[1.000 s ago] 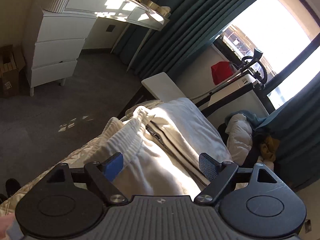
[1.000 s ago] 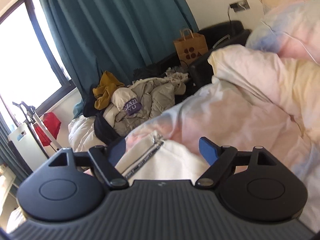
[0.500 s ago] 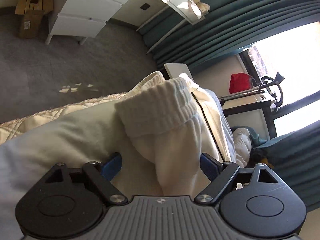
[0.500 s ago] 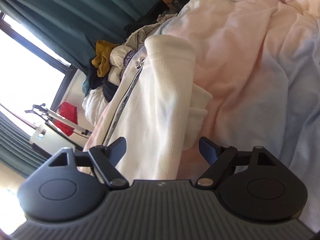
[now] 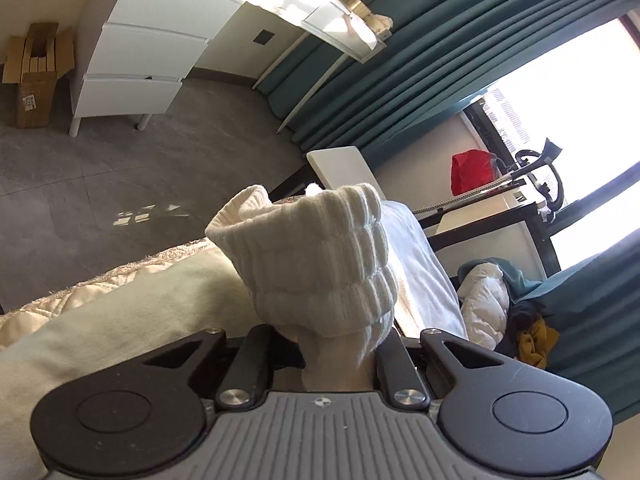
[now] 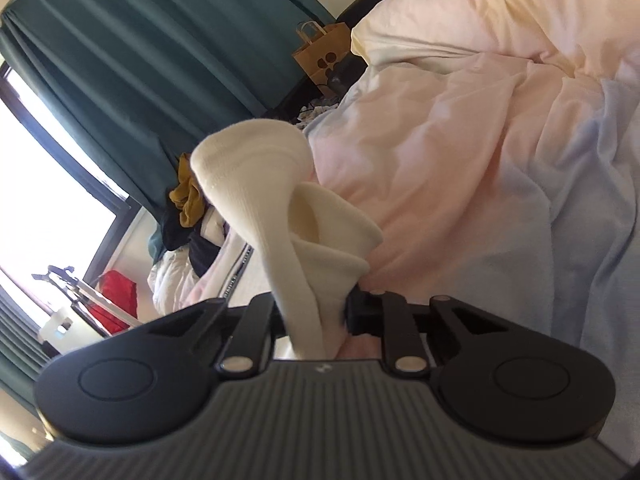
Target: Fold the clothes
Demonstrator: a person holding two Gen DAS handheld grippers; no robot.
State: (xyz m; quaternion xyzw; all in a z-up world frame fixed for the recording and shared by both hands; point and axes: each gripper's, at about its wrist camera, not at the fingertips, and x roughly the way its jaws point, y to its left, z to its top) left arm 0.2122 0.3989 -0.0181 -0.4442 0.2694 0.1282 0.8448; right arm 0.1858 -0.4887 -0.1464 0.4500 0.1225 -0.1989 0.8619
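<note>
A cream-white zip-up garment (image 5: 416, 276) lies on the bed. My left gripper (image 5: 332, 356) is shut on its ribbed cuff (image 5: 316, 256), which bunches up and stands above the jaws. My right gripper (image 6: 316, 320) is shut on another ribbed edge of the same garment (image 6: 256, 184), which rises in a fold in front of the camera. The zipper (image 6: 236, 276) shows to the left of it. The fingertips of both grippers are hidden by cloth.
A pastel duvet (image 6: 480, 152) covers the bed, with a quilted cream cover (image 5: 80, 300) at its edge. A pile of clothes (image 6: 188, 208) lies by the teal curtains (image 5: 400, 60). A white dresser (image 5: 144, 48), cardboard boxes (image 5: 36, 72) and a paper bag (image 6: 324, 56) stand around.
Both grippers have closed from open onto the ribbed edges of the white garment. The cloth is now bunched between the jaws and stands up higher.
</note>
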